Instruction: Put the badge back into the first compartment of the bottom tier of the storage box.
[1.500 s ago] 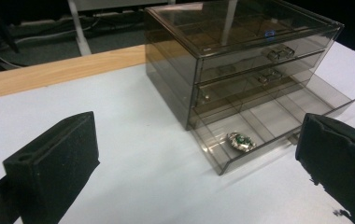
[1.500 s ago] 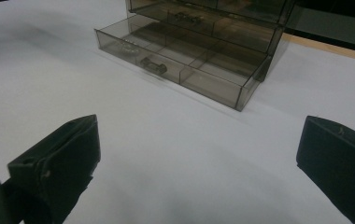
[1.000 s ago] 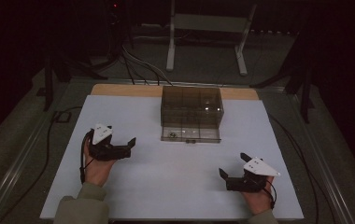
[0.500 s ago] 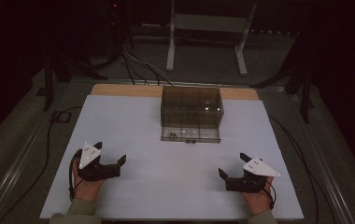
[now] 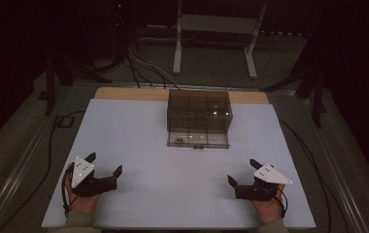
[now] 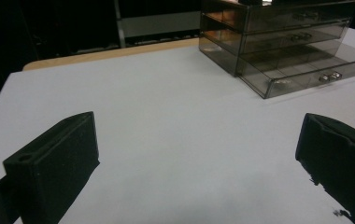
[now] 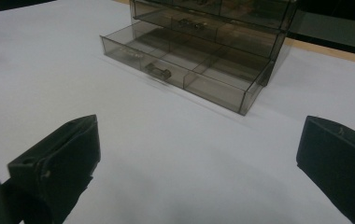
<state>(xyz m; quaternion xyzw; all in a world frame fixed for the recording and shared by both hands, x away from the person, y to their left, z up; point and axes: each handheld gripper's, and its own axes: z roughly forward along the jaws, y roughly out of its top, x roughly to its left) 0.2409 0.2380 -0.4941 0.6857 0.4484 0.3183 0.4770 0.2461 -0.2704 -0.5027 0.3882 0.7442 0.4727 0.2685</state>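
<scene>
Left gripper [image 5: 106, 165] is resting at the near-left of the white table [image 5: 139, 131], jaws gaping wide, holding nothing. Smoky drawer cabinet [image 5: 199, 112] is sitting at far centre, its bottom drawer [image 5: 198, 141] pulled out. Right gripper [image 5: 241, 172] is lying near-right, jaws likewise spread, gripping nothing.

The wide near part of the white table [image 5: 139, 141] is left bare, so free passage is offered between the left gripper [image 5: 106, 165] and the right gripper [image 5: 241, 172], which are held well apart with jaws spread. The one obstacle is formed by the smoked plastic drawer unit [image 5: 199, 109] at the far middle. Its bottom drawer [image 5: 198, 140] is pulled out toward the near side, so the strip just in front of the unit is taken up. Open board is left to either side of the unit
</scene>
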